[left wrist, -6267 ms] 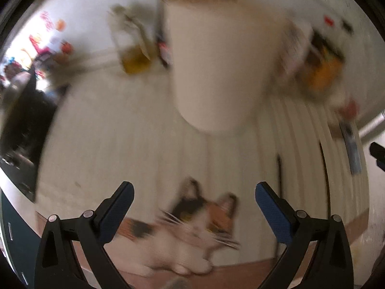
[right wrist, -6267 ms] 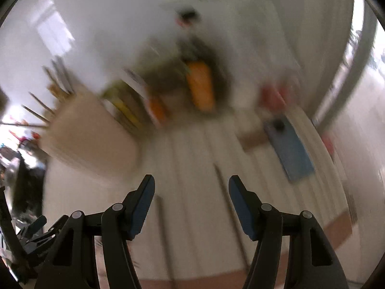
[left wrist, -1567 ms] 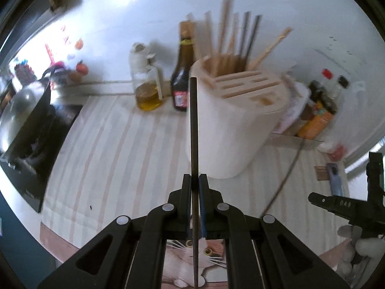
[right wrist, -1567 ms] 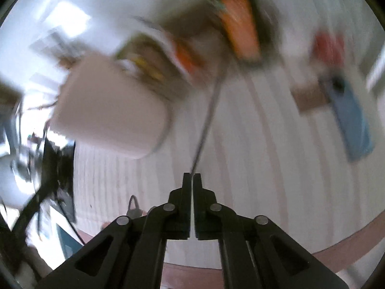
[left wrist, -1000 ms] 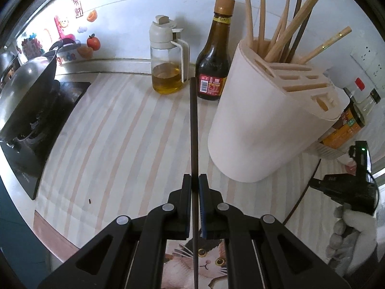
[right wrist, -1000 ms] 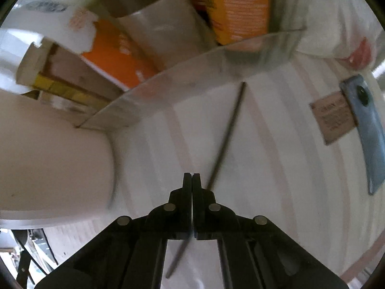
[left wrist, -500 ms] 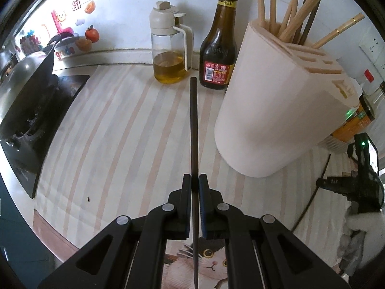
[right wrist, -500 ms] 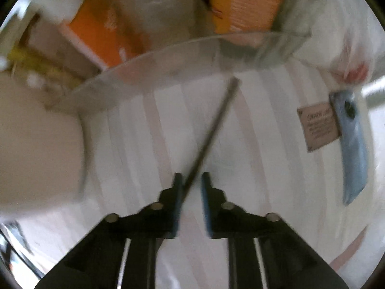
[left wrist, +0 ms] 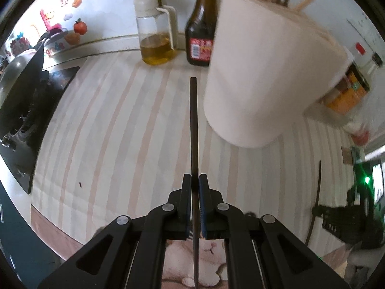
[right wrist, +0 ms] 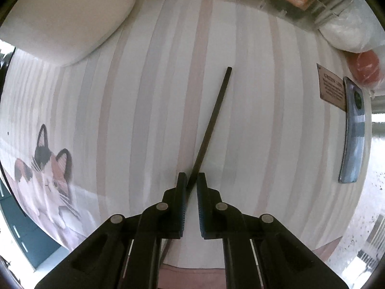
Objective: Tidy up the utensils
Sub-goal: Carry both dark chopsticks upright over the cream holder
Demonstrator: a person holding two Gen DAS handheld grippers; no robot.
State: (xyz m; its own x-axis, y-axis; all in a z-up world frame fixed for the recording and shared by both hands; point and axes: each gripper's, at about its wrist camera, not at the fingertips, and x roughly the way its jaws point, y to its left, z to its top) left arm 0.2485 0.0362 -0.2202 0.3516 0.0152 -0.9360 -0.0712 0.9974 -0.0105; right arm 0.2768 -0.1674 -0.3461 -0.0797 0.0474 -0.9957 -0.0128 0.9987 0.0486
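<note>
While standing on the striped worktop (left wrist: 115, 125), bristling with chopsticks: cream holder (left wrist: 264, 77). Left tool (left wrist: 195, 183): clenching a dark chopstick (left wrist: 193, 120), its tip showing just left of the holder. Right tool (right wrist: 191, 177): standing slightly parted, straddling without pinching a second chopstick (right wrist: 214, 115) lying flat on the worktop.

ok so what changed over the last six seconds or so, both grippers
Both grippers began open and empty. The left gripper has since shut on a dark chopstick and carried it down beside the white utensil holder. The right gripper, shut a second ago, now stands slightly apart around the second chopstick lying on the striped mat, not clamping it. Holder, oil jar and sauce bottle stayed put.
</note>
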